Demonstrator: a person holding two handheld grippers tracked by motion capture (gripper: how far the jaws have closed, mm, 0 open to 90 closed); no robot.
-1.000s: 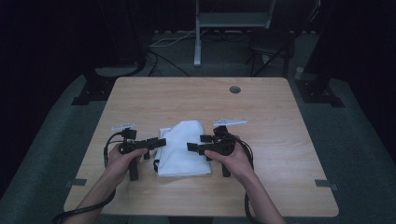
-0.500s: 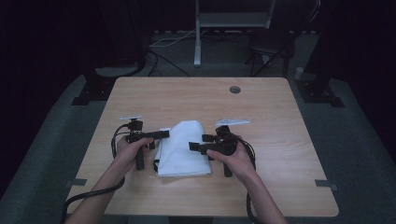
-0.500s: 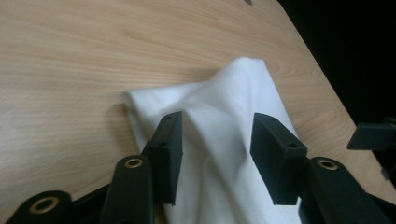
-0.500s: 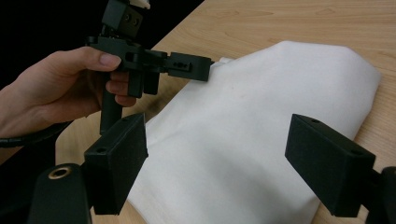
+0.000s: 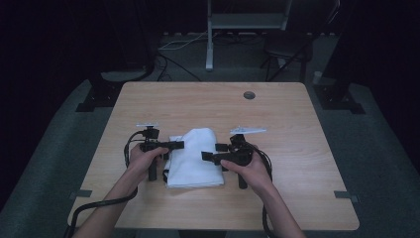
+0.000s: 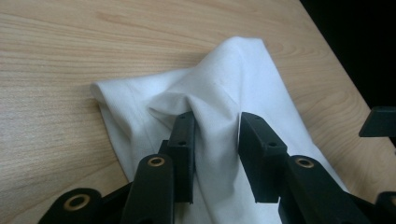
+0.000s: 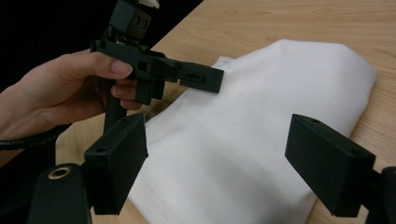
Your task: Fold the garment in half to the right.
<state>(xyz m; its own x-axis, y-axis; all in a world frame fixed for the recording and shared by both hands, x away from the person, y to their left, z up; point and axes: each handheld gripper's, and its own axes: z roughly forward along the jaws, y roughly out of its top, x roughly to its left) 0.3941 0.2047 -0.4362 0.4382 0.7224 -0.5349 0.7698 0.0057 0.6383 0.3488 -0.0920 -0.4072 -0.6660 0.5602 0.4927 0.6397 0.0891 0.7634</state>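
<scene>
A white cloth [image 5: 193, 158] lies folded on the wooden table [image 5: 208, 104], near the front edge. My left gripper [image 5: 176, 145] has come in over the cloth's left edge. In the left gripper view its jaws [image 6: 217, 126] have just been closing, and a raised ridge of the cloth [image 6: 233, 84] is pinched between them. My right gripper [image 5: 210, 151] hovers at the cloth's right side. Its jaws [image 7: 219, 140] stand wide apart above the cloth [image 7: 261, 116], touching nothing. The right gripper view also has the left gripper [image 7: 205, 77] in its hand.
A round cable hole [image 5: 249, 95] sits at the table's far right. Tape marks [image 5: 80, 194] stick to the table's front corners. A metal stand [image 5: 210, 44] and cables stand on the dark floor behind the table.
My left gripper slid right onto the cloth's left edge and its jaws narrowed around a fold. The right gripper kept still.
</scene>
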